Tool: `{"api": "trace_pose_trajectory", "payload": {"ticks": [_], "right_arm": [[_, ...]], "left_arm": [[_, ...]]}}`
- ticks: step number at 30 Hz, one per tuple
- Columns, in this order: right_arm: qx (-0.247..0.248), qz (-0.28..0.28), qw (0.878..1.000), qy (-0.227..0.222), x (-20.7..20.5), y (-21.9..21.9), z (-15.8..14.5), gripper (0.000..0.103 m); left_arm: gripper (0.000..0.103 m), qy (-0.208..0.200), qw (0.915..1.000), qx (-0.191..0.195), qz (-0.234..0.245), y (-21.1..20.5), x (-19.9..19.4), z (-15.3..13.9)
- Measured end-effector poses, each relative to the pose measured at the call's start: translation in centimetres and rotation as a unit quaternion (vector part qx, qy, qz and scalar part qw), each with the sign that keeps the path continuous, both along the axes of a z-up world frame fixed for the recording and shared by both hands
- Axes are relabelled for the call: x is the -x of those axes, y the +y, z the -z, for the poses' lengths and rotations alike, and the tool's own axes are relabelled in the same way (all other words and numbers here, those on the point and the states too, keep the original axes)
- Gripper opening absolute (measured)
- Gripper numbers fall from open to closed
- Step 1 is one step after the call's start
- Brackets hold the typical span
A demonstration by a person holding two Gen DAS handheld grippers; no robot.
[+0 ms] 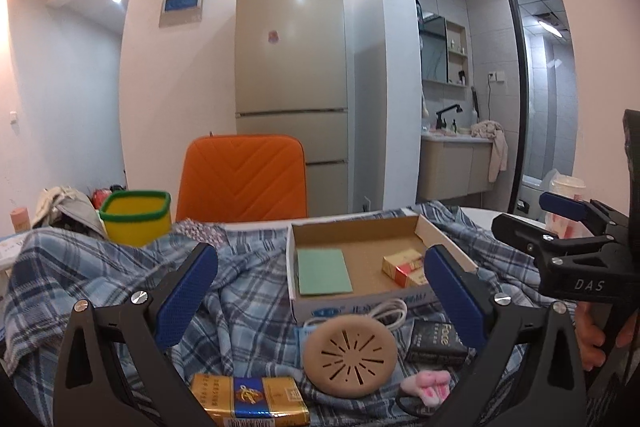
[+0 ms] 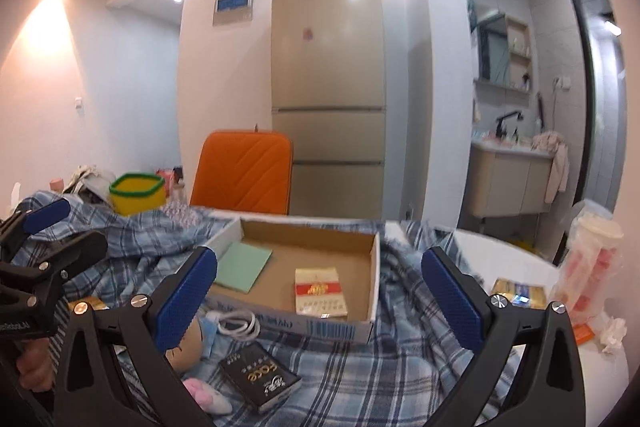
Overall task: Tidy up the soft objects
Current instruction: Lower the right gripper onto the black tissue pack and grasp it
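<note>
A blue plaid cloth (image 1: 240, 291) lies rumpled over the table. On it, near me, rest a tan round plush head (image 1: 350, 355) and a small pink plush piece (image 1: 430, 385). The right wrist view shows the same plush head (image 2: 192, 343) and pink piece (image 2: 208, 395) at lower left. My left gripper (image 1: 320, 291) hovers open above the plush head with nothing between its pads. My right gripper (image 2: 320, 299) is open just as wide and empty, in front of the cardboard box (image 2: 374, 279). One of its blue pads (image 1: 560, 206) shows at the right of the left wrist view.
The shallow box (image 1: 448, 239) holds a green pad (image 1: 322, 271) and cigarette packs (image 1: 404, 267). Around it lie a black pack (image 1: 436, 341), a gold pack (image 1: 248, 401) and a white cable (image 1: 386, 313). Behind are a yellow tub (image 1: 136, 219), an orange chair (image 1: 242, 179) and a bagged cup (image 2: 592, 267).
</note>
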State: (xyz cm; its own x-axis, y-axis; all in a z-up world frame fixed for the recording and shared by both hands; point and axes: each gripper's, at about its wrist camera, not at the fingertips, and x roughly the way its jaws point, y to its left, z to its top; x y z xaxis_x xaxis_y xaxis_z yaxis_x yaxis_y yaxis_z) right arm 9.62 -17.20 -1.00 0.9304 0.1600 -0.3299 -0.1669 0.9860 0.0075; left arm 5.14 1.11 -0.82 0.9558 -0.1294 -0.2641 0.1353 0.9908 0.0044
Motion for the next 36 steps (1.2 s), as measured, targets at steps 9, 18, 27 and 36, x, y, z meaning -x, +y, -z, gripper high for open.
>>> {"api": "trace_pose_trajectory", "payload": {"ticks": [9,18,27,36], "right_arm": [[0.064,-0.001,0.993,0.095,-2.5,1.4,1.9,0.1],[0.085,-0.071,0.97,0.216,-5.4,3.1,5.9,0.075],[0.085,-0.136,0.956,0.246,-5.6,4.3,7.3,0.065],[0.089,-0.164,0.943,0.274,-5.9,5.0,8.3,0.064]], "left_arm": [[0.103,0.064,0.9978,-0.014,-0.007,-0.4,-1.8,1.3],[0.103,0.152,0.9877,-0.036,0.008,-1.1,-4.0,3.2],[0.103,0.182,0.9815,-0.059,0.01,-1.7,-4.6,4.3],[0.103,0.19,0.9805,-0.048,0.009,-1.1,-4.9,4.2]]}}
